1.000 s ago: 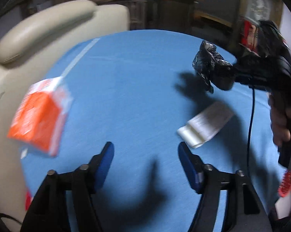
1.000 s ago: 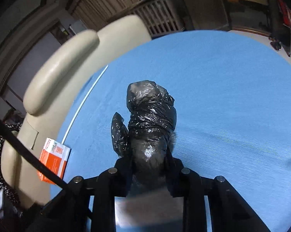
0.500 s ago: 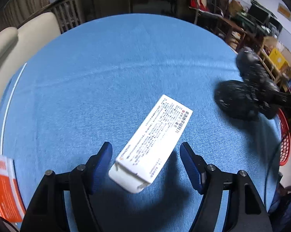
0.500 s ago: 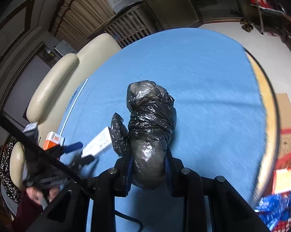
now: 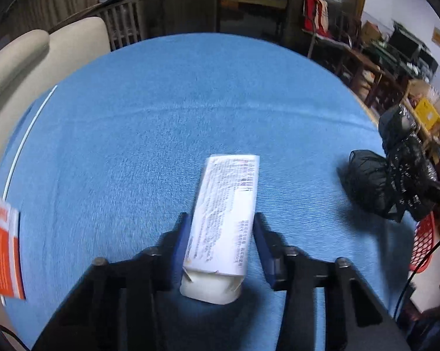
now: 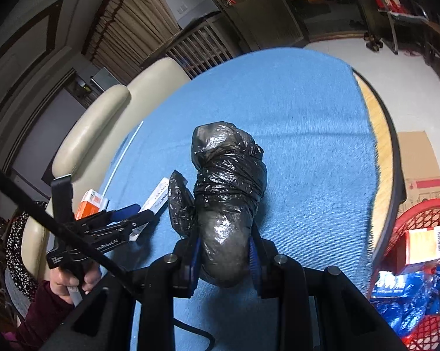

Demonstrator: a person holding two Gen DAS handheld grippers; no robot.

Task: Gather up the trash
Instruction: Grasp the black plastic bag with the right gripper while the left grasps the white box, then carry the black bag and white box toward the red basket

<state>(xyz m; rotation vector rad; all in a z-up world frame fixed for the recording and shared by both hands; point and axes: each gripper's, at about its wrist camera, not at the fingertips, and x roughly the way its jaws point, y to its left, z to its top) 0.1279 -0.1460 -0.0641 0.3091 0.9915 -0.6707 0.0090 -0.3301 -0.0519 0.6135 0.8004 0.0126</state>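
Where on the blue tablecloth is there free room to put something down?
The blue tablecloth is bare across its far half, beyond the white printed carton, out to the cream padded chair. The near part is crowded: the left gripper holds that carton, the orange and white box sits left, the right gripper's black plastic bag bundle right.

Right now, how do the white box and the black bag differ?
The white box is flat, stiff and printed; the black bag is a crumpled, glossy bundle. The box lies along the blue cloth in the left gripper; the bag sticks up from the right gripper. Shared: each is pinched between shut fingers.
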